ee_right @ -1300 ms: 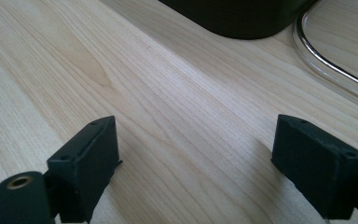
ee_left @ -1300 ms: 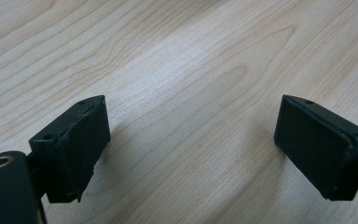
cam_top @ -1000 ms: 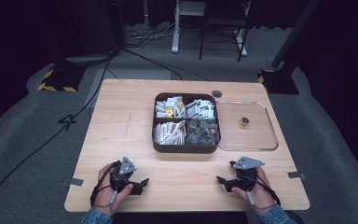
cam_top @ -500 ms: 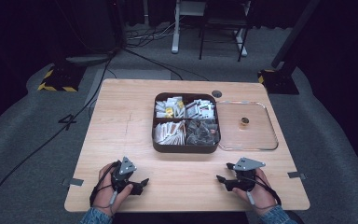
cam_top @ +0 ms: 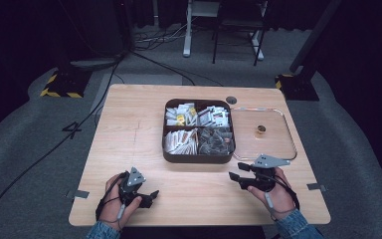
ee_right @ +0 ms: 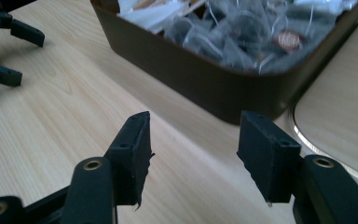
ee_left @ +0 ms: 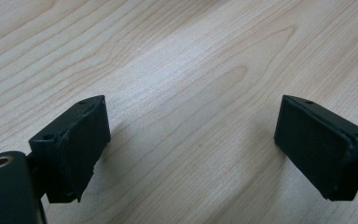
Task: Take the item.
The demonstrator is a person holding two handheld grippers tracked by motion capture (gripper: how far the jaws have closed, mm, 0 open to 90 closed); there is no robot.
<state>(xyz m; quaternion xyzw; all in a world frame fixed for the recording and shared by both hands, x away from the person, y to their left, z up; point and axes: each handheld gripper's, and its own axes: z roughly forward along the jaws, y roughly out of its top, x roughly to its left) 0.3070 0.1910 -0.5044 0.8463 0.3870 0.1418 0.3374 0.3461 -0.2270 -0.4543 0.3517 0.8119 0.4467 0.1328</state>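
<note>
Box point(cam_top: 199, 157) packets' labels seem unreadably blurred.

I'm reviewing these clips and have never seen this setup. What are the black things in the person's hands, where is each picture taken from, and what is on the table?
There is no robot arm here. A person holds a two-jaw hand tool in each hand: the left gripper and the right gripper. The high view looks down from above the person's side of the wooden table. The other two pictures come from cameras riding on the grippers, looking along their black jaws. Both grippers are open and hold nothing. On the table stands a dark brown box with four compartments of small packets and sachets. To its right lies a clear lid with a small round knob. The right gripper view looks toward the box's near wall; the left gripper view looks at bare wood.
</note>
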